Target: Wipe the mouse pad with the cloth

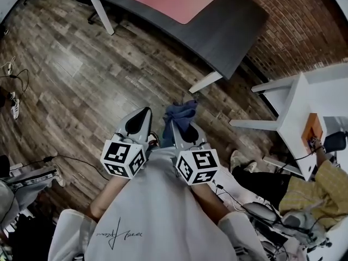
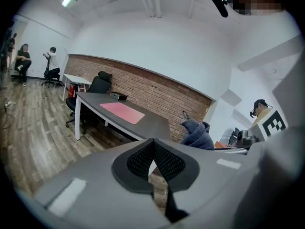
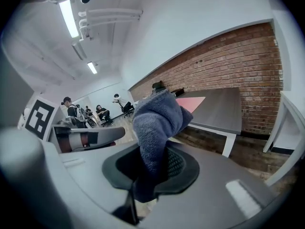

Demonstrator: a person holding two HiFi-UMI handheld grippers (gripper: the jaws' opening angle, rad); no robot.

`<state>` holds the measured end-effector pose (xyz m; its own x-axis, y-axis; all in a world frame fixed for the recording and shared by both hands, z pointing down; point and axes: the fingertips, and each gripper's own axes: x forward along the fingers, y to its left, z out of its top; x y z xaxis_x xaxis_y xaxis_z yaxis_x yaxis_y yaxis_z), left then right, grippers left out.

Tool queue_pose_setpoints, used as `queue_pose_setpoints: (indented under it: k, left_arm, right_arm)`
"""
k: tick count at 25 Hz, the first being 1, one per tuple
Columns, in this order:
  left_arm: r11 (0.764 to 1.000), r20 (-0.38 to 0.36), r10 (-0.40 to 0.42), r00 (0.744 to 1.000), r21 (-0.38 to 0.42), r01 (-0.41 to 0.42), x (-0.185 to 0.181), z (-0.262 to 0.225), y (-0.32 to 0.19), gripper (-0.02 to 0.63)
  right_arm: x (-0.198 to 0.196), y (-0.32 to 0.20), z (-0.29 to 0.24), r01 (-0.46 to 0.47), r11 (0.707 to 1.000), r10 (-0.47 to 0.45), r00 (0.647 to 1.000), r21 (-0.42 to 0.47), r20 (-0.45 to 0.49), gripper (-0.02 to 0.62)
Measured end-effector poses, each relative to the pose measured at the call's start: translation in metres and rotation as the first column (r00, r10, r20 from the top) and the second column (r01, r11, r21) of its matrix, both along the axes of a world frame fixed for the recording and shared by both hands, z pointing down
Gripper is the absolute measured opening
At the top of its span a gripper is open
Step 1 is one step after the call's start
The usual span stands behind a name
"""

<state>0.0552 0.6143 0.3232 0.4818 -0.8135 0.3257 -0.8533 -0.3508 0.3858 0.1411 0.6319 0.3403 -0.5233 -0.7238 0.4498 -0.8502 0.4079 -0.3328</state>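
Cloth [image 3: 155, 120] in right hand-held gripper [image 3: 151, 168], open floor [image 1: 81, 75] before desk [image 1: 234, 23]

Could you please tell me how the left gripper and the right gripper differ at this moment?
The right gripper is shut on the blue cloth; the left gripper is shut on nothing. The blue cloth bunches out beyond the right gripper's fingers; the left gripper's fingers are bare. Both are held side by side, away from the desk.
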Motion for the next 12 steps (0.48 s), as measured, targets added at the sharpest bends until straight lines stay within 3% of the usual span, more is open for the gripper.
queue_pose_setpoints:
  k: [12]
  left_arm:
    - [0.998, 0.038, -0.059, 0.998, 0.015, 0.058, -0.038, 0.003, -0.023, 0.003]
  right_arm:
    - [-0.036, -0.027, 0.004, 0.067, 0.998, -0.067, 0.997, 0.002, 0.044, 0.074]
